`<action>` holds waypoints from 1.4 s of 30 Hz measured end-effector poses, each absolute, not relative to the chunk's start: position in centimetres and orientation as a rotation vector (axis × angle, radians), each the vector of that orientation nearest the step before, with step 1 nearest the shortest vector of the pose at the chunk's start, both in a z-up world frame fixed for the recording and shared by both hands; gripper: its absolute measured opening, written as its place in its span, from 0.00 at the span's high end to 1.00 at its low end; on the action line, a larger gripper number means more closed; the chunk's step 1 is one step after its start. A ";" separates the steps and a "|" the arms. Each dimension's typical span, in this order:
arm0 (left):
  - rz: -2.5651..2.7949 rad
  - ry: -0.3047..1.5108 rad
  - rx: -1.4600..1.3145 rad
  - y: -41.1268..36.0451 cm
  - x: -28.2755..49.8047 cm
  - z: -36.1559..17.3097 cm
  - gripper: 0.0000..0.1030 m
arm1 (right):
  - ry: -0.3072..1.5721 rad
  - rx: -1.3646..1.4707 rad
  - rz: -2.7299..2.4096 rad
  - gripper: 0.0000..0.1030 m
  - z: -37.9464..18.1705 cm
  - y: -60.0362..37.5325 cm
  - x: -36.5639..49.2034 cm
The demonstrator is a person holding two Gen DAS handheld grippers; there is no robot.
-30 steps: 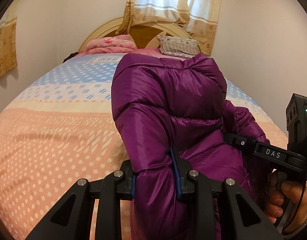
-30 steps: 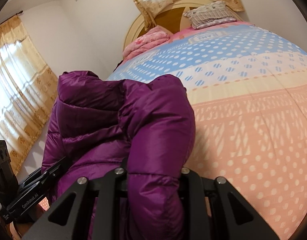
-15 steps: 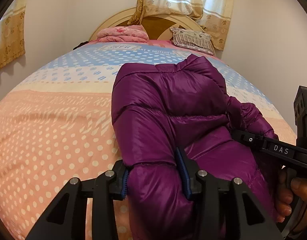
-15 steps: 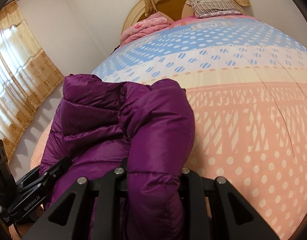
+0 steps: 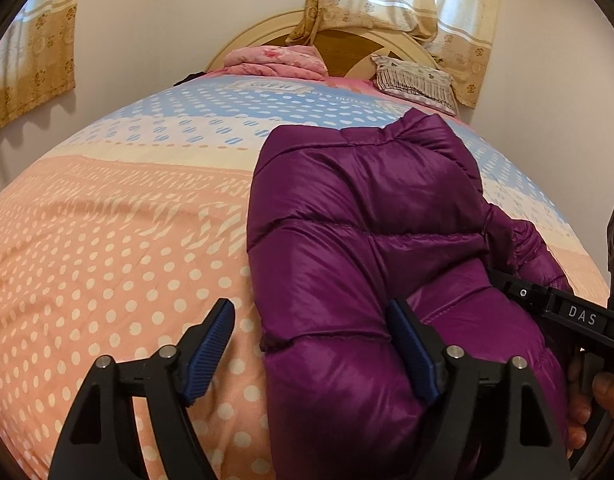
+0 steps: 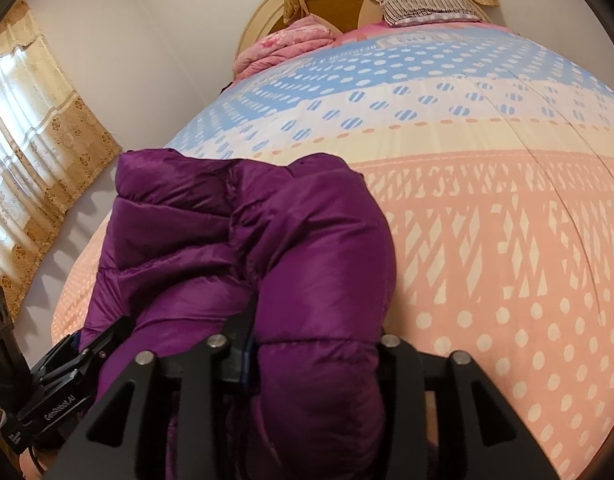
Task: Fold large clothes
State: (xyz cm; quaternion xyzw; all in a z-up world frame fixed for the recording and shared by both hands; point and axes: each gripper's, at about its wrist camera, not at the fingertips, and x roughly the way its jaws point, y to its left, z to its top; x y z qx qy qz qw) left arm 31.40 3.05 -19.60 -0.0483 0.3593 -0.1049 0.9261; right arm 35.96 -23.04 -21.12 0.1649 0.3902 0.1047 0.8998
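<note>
Two grippers are letting the folded purple down jacket [image 5: 367, 240] settle on the dotted bedspread [image 5: 107, 260]. The left gripper [image 5: 313, 346], jaws just opened wide, no longer pinches it. The right gripper [image 6: 315, 364], opening too, still hugs a puffy fold. Next, I judge: withdraw both cleanly.

One purple puffer jacket [image 5: 359, 240] on one bed [image 5: 107, 240]; two grippers, left [image 5: 311, 344] and right [image 6: 307, 344]; one pink quilt [image 5: 275, 60], one fringed pillow [image 5: 415, 80].
</note>
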 end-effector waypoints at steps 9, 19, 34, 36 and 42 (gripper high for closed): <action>-0.210 0.761 -0.147 3.7 31.7 -19.8 0.18 | 0.830 0.332 0.189 0.42 -21.5 -23.2 36.3; -0.133 0.585 -0.086 4.6 22.7 -9.6 0.19 | 0.638 0.186 0.153 0.24 -11.6 -22.4 28.4; -0.068 0.396 -0.091 7.6 10.0 -1.6 0.16 | 0.384 0.070 0.116 0.13 -4.2 -21.2 13.4; -0.067 0.394 -0.095 7.6 10.2 -1.6 0.16 | 0.379 0.075 0.119 0.13 -4.1 -21.6 13.2; -0.062 0.399 -0.104 8.0 10.4 -2.1 0.16 | 0.380 0.081 0.121 0.13 -4.0 -21.7 13.0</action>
